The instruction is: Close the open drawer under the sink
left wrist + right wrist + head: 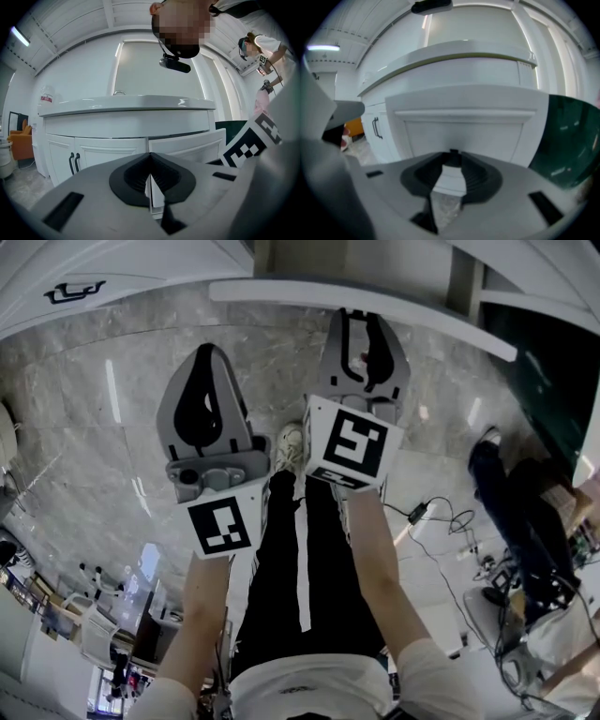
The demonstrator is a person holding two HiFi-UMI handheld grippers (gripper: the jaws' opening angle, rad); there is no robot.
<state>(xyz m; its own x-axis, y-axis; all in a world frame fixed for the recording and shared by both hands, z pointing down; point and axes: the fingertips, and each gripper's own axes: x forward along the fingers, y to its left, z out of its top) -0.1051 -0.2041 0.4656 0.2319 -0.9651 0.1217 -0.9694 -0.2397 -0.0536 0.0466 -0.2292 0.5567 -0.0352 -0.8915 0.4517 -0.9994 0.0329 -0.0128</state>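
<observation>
Right gripper (453, 158), jaws apart and empty, faces the open white drawer (468, 126); left gripper (150, 161) looks closed above marble floor (84, 456).

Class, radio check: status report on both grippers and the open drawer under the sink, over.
Left gripper shut, empty. Right gripper open, empty, facing the drawer. It juts out, not yet closed. Nothing seen in between.

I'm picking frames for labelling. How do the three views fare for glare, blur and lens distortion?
Head view: sharp, with light streaks glaring off the marble floor and strong bowing towards the edges. Left gripper view: crisp on the cabinet doors, countertop curved by the lens, corners dark. Right gripper view: softer; the drawer front looks slightly blurred, and the corners are dark too.
</observation>
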